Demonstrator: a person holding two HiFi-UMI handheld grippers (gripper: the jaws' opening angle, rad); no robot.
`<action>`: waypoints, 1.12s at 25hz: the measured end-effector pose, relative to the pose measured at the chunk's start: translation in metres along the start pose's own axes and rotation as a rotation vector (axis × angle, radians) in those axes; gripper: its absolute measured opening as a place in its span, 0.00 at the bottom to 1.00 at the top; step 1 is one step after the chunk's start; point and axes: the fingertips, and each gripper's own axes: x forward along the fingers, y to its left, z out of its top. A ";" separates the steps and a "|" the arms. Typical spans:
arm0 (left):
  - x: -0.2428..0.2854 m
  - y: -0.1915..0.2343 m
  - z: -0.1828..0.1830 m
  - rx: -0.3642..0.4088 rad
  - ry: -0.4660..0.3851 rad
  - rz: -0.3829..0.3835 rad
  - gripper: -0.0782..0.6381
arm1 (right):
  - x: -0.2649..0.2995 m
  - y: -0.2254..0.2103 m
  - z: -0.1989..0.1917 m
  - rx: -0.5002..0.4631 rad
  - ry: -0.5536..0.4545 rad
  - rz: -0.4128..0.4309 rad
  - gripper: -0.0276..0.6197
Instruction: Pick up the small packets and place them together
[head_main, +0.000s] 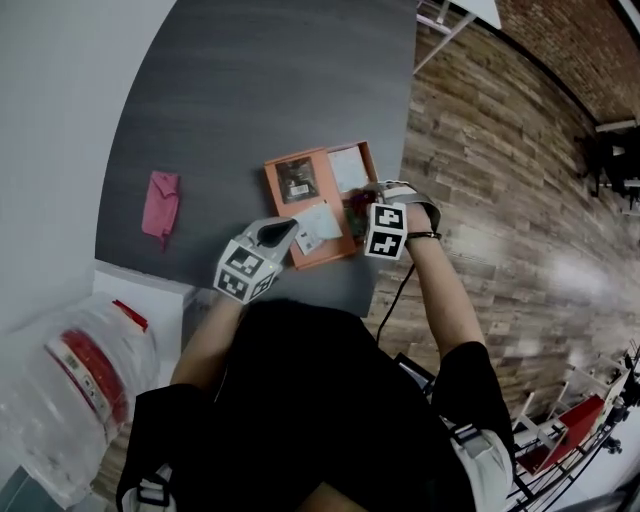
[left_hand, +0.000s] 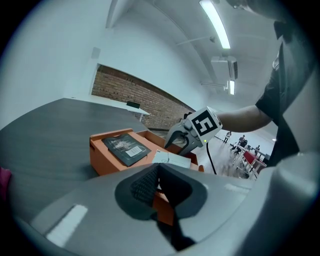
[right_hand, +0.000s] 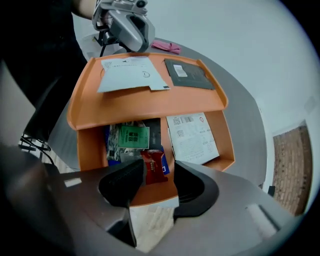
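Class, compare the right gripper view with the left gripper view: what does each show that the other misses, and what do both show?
Only the right gripper view: the lower compartment of the orange box, holding a green packet, a red packet and a printed white sheet; the left gripper from the front. Only the left gripper view: the right gripper with its marker cube, a brick wall, ceiling lights. Both: the box, with a dark packet and white paper on its other half.

Dim overall; ceiling strip light (left_hand: 216, 24) glaring; fisheye vignette.
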 end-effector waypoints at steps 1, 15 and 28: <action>0.000 0.000 -0.001 -0.005 0.001 0.002 0.11 | 0.003 0.000 0.000 -0.016 0.006 0.012 0.33; 0.000 0.007 0.001 -0.050 -0.018 0.022 0.11 | 0.013 -0.004 0.007 -0.105 0.041 0.124 0.14; 0.002 0.006 0.006 -0.015 -0.020 -0.015 0.11 | -0.028 -0.024 0.017 -0.025 -0.050 -0.028 0.06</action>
